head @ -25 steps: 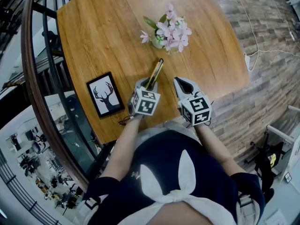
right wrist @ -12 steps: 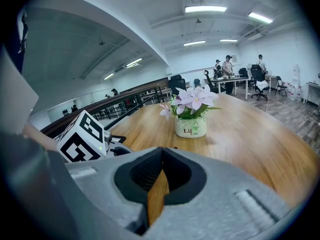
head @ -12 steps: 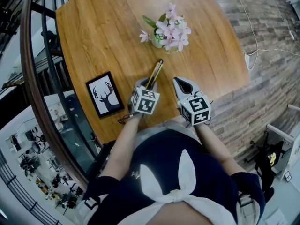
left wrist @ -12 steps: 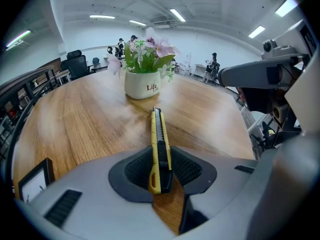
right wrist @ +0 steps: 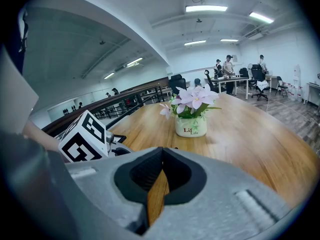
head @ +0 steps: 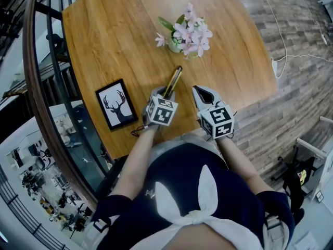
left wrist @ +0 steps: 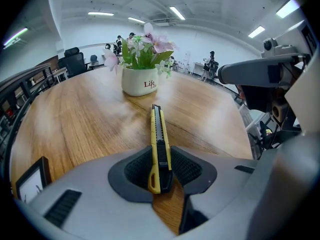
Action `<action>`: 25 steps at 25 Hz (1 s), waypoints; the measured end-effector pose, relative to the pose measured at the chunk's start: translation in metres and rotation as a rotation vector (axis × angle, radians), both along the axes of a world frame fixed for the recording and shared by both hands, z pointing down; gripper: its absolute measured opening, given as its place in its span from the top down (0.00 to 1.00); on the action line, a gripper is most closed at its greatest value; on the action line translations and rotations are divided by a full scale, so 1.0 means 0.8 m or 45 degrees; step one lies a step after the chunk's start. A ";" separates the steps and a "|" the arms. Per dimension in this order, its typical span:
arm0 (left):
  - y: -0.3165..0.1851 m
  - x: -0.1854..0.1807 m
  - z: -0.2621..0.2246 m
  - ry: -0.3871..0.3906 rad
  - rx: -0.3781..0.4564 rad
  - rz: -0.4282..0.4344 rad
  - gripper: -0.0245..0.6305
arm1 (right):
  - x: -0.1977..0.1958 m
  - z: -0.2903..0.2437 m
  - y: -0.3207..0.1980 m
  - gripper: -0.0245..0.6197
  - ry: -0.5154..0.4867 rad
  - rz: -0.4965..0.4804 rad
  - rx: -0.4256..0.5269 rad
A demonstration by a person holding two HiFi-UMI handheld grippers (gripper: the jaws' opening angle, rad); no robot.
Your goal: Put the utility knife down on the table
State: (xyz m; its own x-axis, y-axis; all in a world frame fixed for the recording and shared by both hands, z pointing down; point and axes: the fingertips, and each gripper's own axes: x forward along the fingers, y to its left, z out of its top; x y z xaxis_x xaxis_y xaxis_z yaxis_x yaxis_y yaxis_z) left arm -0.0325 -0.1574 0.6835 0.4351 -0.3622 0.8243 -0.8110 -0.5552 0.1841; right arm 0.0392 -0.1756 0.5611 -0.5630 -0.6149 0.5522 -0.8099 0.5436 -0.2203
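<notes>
A yellow and black utility knife (left wrist: 160, 151) sits between the pads of my left gripper (left wrist: 161, 171), which is shut on its rear end. The knife (head: 173, 80) points away from me toward the flower pot, low over the wooden table (head: 114, 40). Whether its tip touches the wood I cannot tell. In the head view my left gripper (head: 165, 92) is near the table's front edge. My right gripper (head: 200, 94) hovers just to its right. In its own view the right gripper (right wrist: 161, 153) is shut, pad tips meeting with nothing between them.
A white pot of pink flowers (head: 179, 45) stands mid-table beyond the knife tip. A framed deer picture (head: 115, 104) lies left of my left gripper. A curved dark railing (head: 36, 87) runs along the table's left side. Brick-patterned floor (head: 291, 87) lies to the right.
</notes>
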 end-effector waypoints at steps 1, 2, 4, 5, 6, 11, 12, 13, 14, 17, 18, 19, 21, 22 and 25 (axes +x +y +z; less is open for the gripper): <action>0.000 0.001 0.000 0.002 -0.007 0.003 0.77 | 0.000 0.000 0.000 0.97 -0.001 0.001 0.001; 0.000 0.001 0.000 0.004 -0.014 0.007 0.77 | 0.000 0.000 0.000 0.97 -0.003 0.002 0.001; 0.000 0.002 0.000 0.005 -0.019 0.016 0.77 | 0.000 -0.001 0.001 0.97 -0.005 0.002 0.001; 0.000 0.002 0.000 0.003 -0.017 0.021 0.76 | 0.000 -0.001 0.002 0.97 -0.005 0.001 0.002; 0.000 0.002 0.001 -0.001 -0.011 0.026 0.76 | -0.001 -0.001 0.002 0.97 -0.006 0.001 0.002; 0.000 0.002 0.002 -0.021 0.023 0.035 0.76 | -0.003 -0.001 0.005 0.97 -0.006 -0.006 0.002; 0.000 0.002 0.003 -0.026 0.028 0.038 0.75 | -0.003 -0.001 0.006 0.97 -0.006 -0.007 0.002; 0.001 0.002 0.003 -0.031 0.033 0.041 0.75 | -0.003 -0.002 0.007 0.97 -0.006 -0.008 0.002; 0.001 0.003 0.003 -0.036 0.037 0.043 0.75 | -0.003 -0.002 0.008 0.97 -0.006 -0.008 0.002; 0.002 0.005 0.003 -0.043 0.044 0.053 0.74 | -0.001 -0.003 0.011 0.97 -0.007 -0.006 0.004; 0.003 0.007 0.003 -0.039 0.040 0.062 0.71 | -0.001 -0.003 0.012 0.97 -0.007 -0.005 0.005; 0.005 0.011 0.003 -0.030 0.031 0.072 0.67 | 0.000 -0.003 0.013 0.97 -0.006 -0.005 0.005; 0.007 0.018 0.002 -0.015 0.007 0.086 0.59 | 0.002 -0.004 0.015 0.97 -0.005 -0.003 0.008; 0.007 0.020 0.002 -0.017 0.001 0.089 0.58 | 0.003 -0.004 0.016 0.97 -0.003 -0.002 0.009; 0.005 0.022 -0.001 -0.039 0.014 0.090 0.55 | 0.005 -0.007 0.020 0.97 -0.002 -0.001 0.014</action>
State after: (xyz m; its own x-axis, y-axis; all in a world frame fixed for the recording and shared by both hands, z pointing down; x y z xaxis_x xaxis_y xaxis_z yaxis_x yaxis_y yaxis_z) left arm -0.0149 -0.1537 0.6828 0.4346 -0.3406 0.8337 -0.7748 -0.6134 0.1533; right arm 0.0431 -0.1594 0.5556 -0.5644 -0.6205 0.5445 -0.8091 0.5468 -0.2154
